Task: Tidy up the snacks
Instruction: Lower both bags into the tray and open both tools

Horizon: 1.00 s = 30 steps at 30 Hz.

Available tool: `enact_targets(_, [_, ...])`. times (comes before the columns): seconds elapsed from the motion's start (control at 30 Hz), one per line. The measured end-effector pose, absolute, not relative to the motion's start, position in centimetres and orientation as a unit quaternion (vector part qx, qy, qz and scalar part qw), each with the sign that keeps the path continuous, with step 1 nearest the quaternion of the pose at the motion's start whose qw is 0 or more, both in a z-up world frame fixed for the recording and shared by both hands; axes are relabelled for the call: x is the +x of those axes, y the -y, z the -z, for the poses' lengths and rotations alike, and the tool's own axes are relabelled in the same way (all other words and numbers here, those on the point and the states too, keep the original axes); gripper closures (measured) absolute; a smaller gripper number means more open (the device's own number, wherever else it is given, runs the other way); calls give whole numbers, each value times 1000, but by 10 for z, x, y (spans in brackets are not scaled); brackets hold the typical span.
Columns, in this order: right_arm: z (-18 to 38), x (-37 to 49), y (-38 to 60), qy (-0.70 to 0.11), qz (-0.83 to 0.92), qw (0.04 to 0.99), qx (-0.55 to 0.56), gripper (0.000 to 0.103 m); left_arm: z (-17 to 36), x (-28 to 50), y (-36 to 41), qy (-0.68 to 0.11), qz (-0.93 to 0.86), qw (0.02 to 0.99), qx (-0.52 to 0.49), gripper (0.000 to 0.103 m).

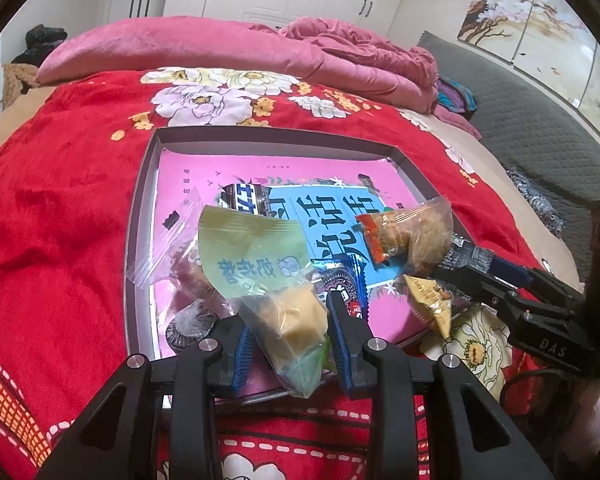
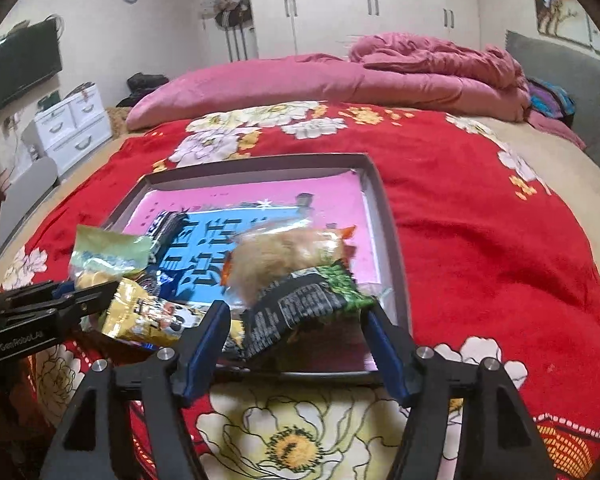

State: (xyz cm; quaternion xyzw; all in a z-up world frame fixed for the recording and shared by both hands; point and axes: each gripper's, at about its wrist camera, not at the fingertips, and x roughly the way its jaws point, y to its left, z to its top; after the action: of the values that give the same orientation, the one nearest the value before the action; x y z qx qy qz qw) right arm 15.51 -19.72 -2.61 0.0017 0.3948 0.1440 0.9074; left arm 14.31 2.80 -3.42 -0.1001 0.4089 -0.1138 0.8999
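Note:
My left gripper (image 1: 292,348) is shut on a green and clear packet (image 1: 260,264) with a yellow cake inside, held over the near edge of a shallow grey tray (image 1: 260,132). From the right, the same gripper (image 2: 100,292) and green packet (image 2: 108,248) show at the tray's near left corner. My right gripper (image 2: 300,340) stands open and wide. A black and green packet (image 2: 304,300) and a clear packet of brown snack (image 2: 288,252) lie between its fingers, in the tray's near right part. The pads do not press on them.
The tray (image 2: 260,160) lies on a red flowered blanket (image 2: 480,240) and has a pink and blue printed sheet inside. A yellow packet (image 1: 432,300), a blue biscuit packet (image 1: 348,280), a clear packet (image 1: 168,240) and a black and white packet (image 1: 248,196) lie in it. Pink bedding (image 1: 220,48) is piled behind.

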Motion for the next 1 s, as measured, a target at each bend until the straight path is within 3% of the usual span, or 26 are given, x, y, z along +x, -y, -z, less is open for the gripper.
enact_targets(0.3, [23,154,206,-386,-123,914,-4,34,34,141,-29,-409,112,900,-100,68])
enact_targets(0.57, [21,151,200,-377,-121,918,-20,34,32,140,-30,-409,104,901,-97,60])
enact_targets(0.73, [18,149,199,-371,-119,921,-25,32,30,139,-30,-412,103,900,-101,50])
enact_targets(1.0, [16,146,202,-366,-109,924,-27,31,26,137,-29,-408,100,902,-95,44])
